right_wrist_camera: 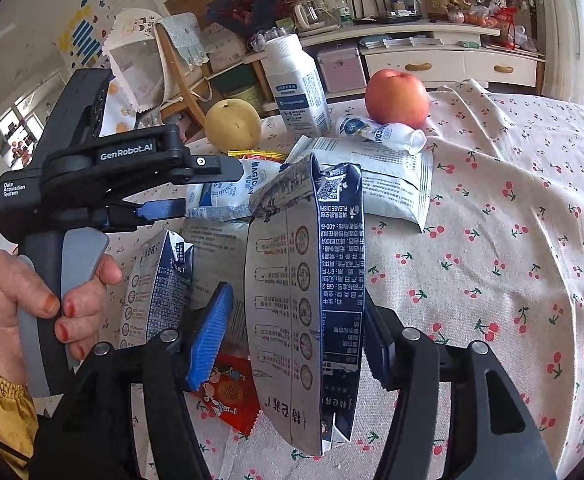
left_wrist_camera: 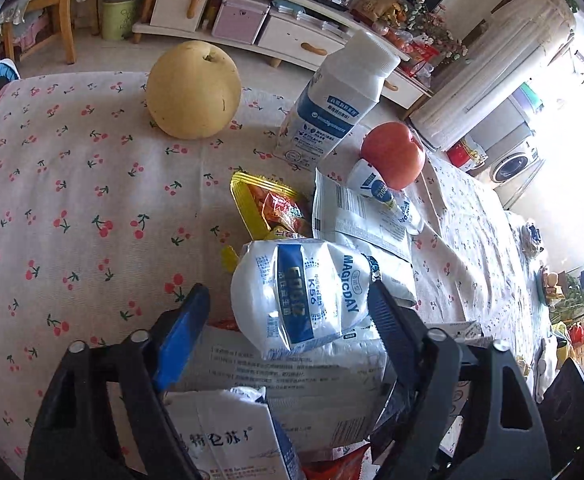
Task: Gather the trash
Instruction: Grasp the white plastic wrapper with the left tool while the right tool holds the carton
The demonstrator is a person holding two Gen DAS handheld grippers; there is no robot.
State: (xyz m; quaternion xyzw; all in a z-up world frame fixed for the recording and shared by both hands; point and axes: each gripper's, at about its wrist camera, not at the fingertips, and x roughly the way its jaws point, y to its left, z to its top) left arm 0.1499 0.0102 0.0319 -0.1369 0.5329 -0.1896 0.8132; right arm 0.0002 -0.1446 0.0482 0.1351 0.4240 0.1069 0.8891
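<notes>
- My right gripper (right_wrist_camera: 292, 340) has its jaws wide around an upright milk carton (right_wrist_camera: 304, 300), long axis vertical, neither pad clearly touching.
- My left gripper (left_wrist_camera: 288, 304) straddles a crumpled milk pouch (left_wrist_camera: 300, 292) atop the wrapper pile; I judge it unpinched.
- Pear (left_wrist_camera: 193, 89) and apple (left_wrist_camera: 394, 154) lie beyond.
</notes>
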